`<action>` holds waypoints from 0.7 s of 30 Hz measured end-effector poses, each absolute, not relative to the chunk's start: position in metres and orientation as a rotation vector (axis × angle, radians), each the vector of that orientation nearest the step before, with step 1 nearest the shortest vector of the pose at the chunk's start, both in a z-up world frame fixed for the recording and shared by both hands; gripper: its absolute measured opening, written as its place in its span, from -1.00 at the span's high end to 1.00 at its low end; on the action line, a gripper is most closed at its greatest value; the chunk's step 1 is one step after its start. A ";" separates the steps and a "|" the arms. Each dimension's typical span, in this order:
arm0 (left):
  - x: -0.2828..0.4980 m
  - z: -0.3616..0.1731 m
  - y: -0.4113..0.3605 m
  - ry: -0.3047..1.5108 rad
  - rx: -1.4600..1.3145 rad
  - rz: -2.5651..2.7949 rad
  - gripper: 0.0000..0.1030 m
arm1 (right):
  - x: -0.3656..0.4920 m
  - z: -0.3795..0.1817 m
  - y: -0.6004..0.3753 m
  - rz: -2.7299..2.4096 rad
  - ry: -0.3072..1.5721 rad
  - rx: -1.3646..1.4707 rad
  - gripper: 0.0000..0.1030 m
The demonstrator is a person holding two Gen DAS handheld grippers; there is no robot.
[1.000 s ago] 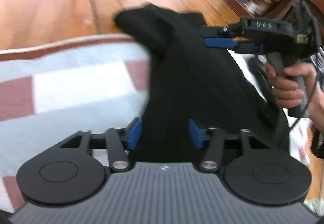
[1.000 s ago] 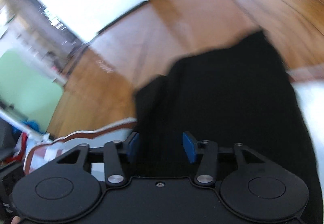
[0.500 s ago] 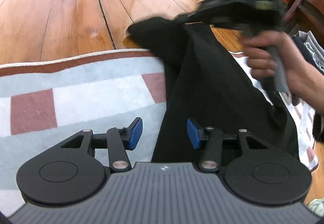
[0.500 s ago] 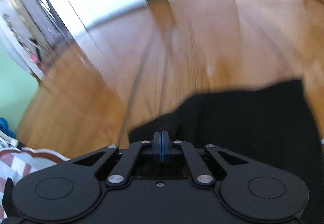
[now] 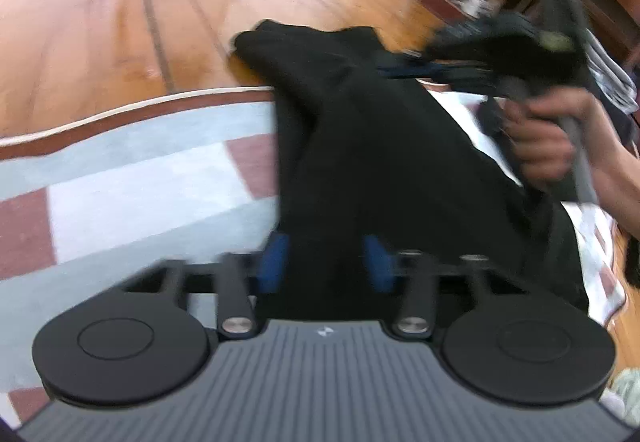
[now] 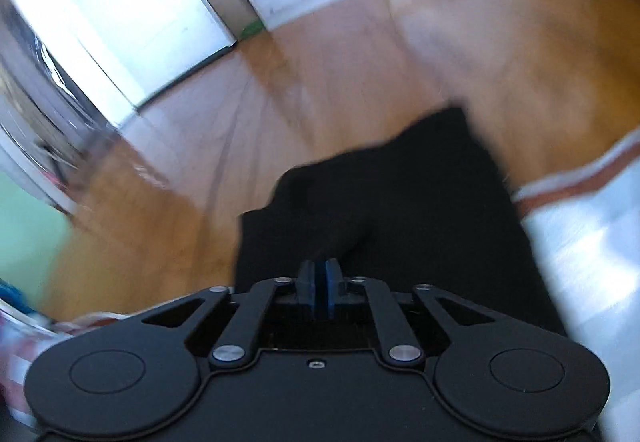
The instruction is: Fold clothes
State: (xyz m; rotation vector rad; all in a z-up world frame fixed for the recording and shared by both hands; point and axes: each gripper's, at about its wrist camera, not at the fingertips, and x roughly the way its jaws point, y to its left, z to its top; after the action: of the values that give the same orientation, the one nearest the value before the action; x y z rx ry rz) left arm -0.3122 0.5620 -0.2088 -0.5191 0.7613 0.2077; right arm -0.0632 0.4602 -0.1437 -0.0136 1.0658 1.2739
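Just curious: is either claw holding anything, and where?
The right gripper pinches a raised fold of the black garment toward its far end, jaws just eased slightly. The left gripper, just closing, straddles its near part, not yet gripping.

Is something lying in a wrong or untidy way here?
Yes. The black garment is bunched, not flat, and its far end hangs past the rug's edge onto the wooden floor. Blur hides finer detail.

Both of your grippers are tilting downward, one parted, one nearly shut.

Your left gripper (image 5: 326, 262) is showing its blue pads apart, its jaws having just been closing. Your right gripper (image 6: 320, 288) is keeping its pads almost together after just opening slightly; your right hand (image 5: 548, 142) is wrapping its handle, blurred.
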 end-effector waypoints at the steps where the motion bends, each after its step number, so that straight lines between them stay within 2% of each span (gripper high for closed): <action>1: -0.311 -0.207 0.559 0.761 -0.505 0.198 0.88 | -0.057 -0.152 0.468 1.291 1.149 0.029 0.29; 4: -0.313 -0.196 0.555 0.704 -0.522 0.210 0.88 | -0.059 -0.156 0.484 1.294 1.197 0.043 -0.03; 7: -0.317 -0.191 0.558 0.668 -0.592 0.186 0.89 | -0.063 -0.164 0.499 1.295 1.232 0.016 -0.04; 14: -0.319 -0.197 0.568 0.745 -0.544 0.298 0.88 | -0.065 -0.178 0.479 1.240 1.308 0.092 -0.04; 18: -0.328 -0.203 0.583 0.755 -0.654 0.318 0.67 | -0.061 -0.182 0.478 1.196 1.364 0.121 -0.03; 21: -0.337 -0.208 0.593 0.744 -0.721 0.326 0.67 | -0.059 -0.184 0.492 1.170 1.383 0.130 -0.07</action>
State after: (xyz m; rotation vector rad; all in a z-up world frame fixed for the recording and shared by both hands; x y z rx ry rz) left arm -0.3366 0.5927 -0.2075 -0.7206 0.7441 0.3259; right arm -0.0595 0.4916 -0.1840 0.1302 1.3827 1.1703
